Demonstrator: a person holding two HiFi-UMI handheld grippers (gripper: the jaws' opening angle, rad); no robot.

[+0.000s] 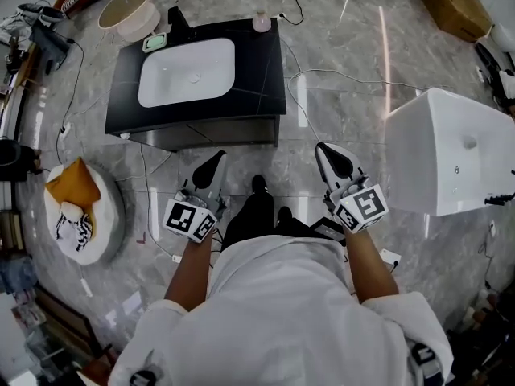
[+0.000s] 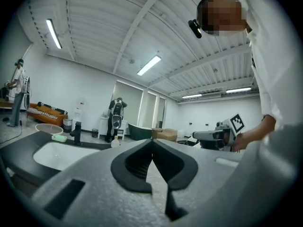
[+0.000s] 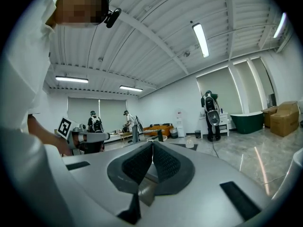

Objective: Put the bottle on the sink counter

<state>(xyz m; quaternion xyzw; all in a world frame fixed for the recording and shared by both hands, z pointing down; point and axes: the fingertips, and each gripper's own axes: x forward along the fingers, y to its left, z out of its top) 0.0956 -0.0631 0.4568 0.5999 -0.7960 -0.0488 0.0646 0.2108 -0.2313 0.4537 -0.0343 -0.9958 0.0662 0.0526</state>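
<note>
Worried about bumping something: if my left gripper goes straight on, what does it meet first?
Probably nothing nearby: the left gripper points over the right end of the sink counter, seemingly passing just right of the small bottle. Depth is unclear.

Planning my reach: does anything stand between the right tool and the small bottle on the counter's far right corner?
Nothing visible does. The bottle stands on the sink counter, at its far right corner; only bare countertop lies between it and the right tool, shut and empty. The basin lies left of that path.
</note>
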